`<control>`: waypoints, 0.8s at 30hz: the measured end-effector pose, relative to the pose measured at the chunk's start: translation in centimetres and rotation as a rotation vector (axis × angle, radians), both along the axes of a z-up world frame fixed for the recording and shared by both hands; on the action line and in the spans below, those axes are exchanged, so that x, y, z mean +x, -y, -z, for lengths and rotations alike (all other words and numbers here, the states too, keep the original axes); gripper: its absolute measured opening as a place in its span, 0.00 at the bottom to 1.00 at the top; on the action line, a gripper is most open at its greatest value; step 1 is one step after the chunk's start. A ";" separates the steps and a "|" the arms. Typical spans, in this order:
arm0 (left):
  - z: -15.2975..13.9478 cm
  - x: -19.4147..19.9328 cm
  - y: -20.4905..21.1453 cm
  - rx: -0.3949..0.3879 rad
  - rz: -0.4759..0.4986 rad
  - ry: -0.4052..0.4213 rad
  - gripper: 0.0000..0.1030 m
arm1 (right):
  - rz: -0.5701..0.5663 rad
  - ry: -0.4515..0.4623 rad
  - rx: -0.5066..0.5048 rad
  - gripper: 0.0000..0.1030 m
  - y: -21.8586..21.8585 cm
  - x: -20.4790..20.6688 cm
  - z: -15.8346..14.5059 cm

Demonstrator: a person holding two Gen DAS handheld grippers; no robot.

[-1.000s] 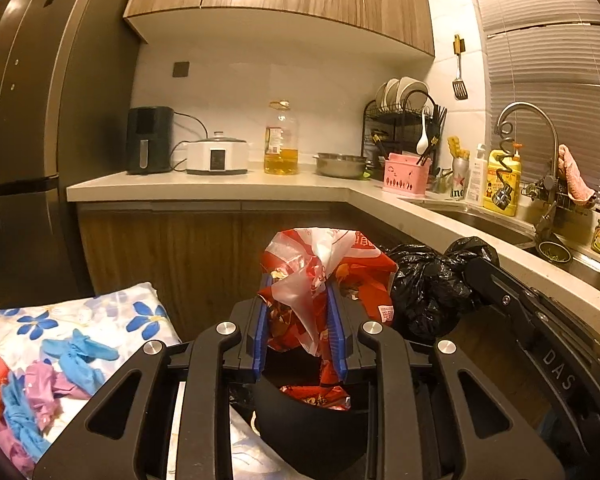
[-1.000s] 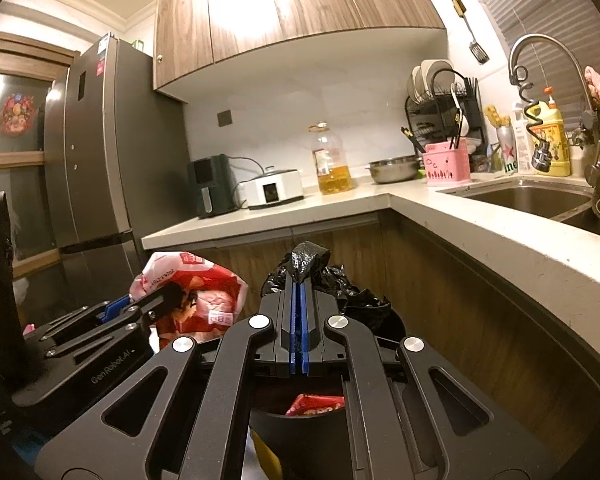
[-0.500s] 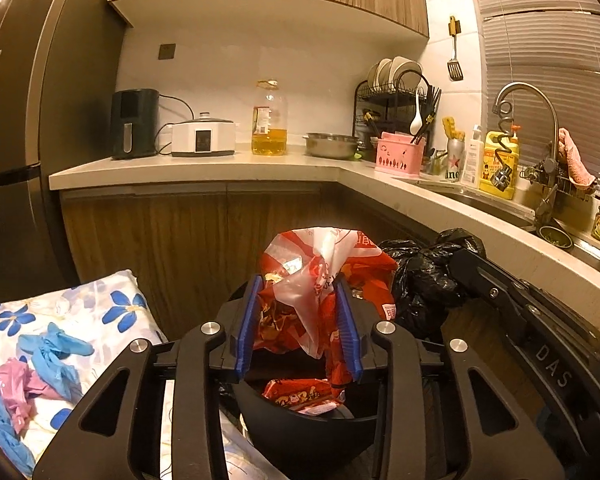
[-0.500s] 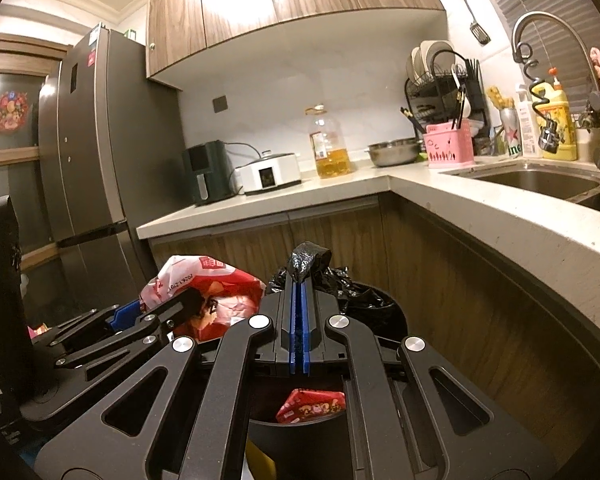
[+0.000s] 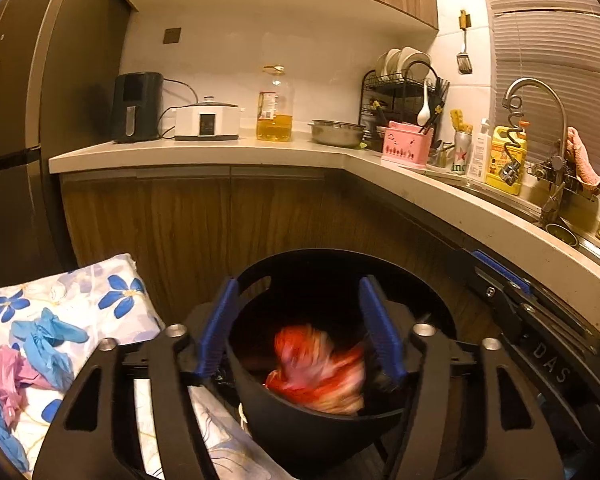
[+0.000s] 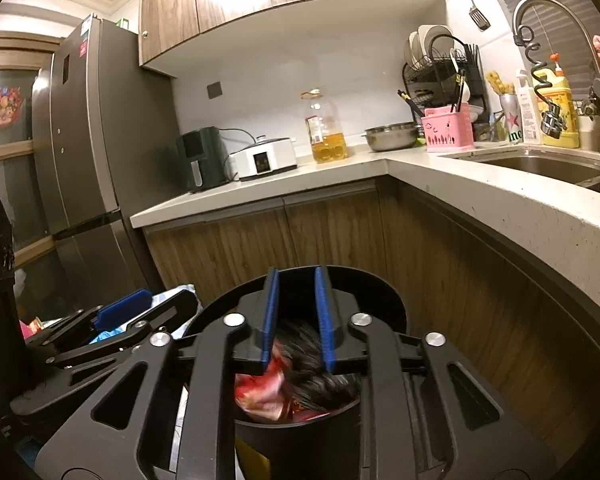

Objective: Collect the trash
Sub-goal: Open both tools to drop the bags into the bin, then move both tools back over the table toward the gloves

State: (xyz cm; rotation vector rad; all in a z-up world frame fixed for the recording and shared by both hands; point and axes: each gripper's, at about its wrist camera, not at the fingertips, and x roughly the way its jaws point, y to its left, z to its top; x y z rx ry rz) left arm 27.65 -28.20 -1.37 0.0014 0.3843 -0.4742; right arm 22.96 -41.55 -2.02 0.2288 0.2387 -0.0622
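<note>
A black round trash bin (image 5: pixel 340 436) stands below both grippers; it also shows in the right wrist view (image 6: pixel 300 440). A red and white snack bag (image 5: pixel 320 368) lies blurred inside it. A black plastic bag (image 6: pixel 316 368) sits blurred in the bin beside the red wrapper (image 6: pixel 260 392). My left gripper (image 5: pixel 298 328) is open and empty above the bin. My right gripper (image 6: pixel 298 316) is open and empty above the bin. The left gripper's arm (image 6: pixel 112 320) shows at the left of the right wrist view.
A floral cloth (image 5: pixel 60 320) with blue and pink gloves (image 5: pixel 44 340) lies at the left. A wooden cabinet and L-shaped counter (image 5: pixel 220 156) stand behind the bin, with a sink (image 6: pixel 540 164) on the right. A fridge (image 6: pixel 88 160) stands at the left.
Both grippers opened. The red snack bag and the black bag dropped out of them into the bin. The views shifted slightly downward toward the bin.
</note>
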 end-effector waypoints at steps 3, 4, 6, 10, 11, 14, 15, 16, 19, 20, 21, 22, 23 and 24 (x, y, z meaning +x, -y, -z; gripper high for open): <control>0.1 0.1 -0.8 -0.011 -0.026 -0.011 0.71 | 0.008 -0.001 0.005 0.32 0.1 -0.2 0.1; 0.1 0.1 -1.1 -0.013 -0.042 -0.014 0.75 | 0.011 -0.003 0.006 0.35 0.2 -0.2 0.1; 0.2 0.0 -1.7 -0.014 -0.070 -0.024 0.80 | 0.015 -0.007 0.012 0.41 0.2 -0.4 0.1; 0.3 -0.7 -2.6 0.010 -0.123 -0.032 0.85 | 0.017 -0.011 0.009 0.52 -0.2 -1.1 0.1; 0.3 -0.9 -2.8 0.018 -0.134 -0.033 0.85 | 0.015 -0.013 0.003 0.54 -0.5 -1.4 0.0; 0.4 -1.7 -3.6 0.043 -0.172 -0.037 0.87 | 0.003 -0.018 -0.007 0.63 -1.2 -2.1 0.0; 0.4 -2.1 -3.9 0.050 -0.192 -0.040 0.89 | 0.000 -0.021 -0.009 0.65 -1.5 -2.4 0.0; 0.4 -2.4 -4.2 0.050 -0.206 -0.041 0.92 | -0.004 -0.024 -0.010 0.67 -1.8 -2.8 0.0; 0.5 -3.6 -5.5 0.052 -0.253 -0.044 0.93 | -0.017 -0.034 -0.014 0.72 -2.6 -3.5 0.0; 0.5 -4.0 -5.8 0.055 -0.265 -0.044 0.93 | -0.025 -0.038 -0.012 0.73 -2.9 -3.9 0.0; 0.6 -4.4 -6.3 0.060 -0.283 -0.044 0.93 | -0.027 -0.042 -0.012 0.73 -3.1 -4.1 0.0; 0.6 -5.0 -6.8 0.065 -0.299 -0.042 0.93 | -0.028 -0.045 -0.011 0.73 -3.3 -4.4 0.1; 0.7 -5.4 -7.1 0.068 -0.309 -0.039 0.93 | -0.032 -0.047 -0.009 0.73 -3.6 -4.8 0.1; 0.8 -5.9 -7.6 0.074 -0.326 -0.037 0.94 | -0.035 -0.047 -0.008 0.74 -3.8 -5.0 0.1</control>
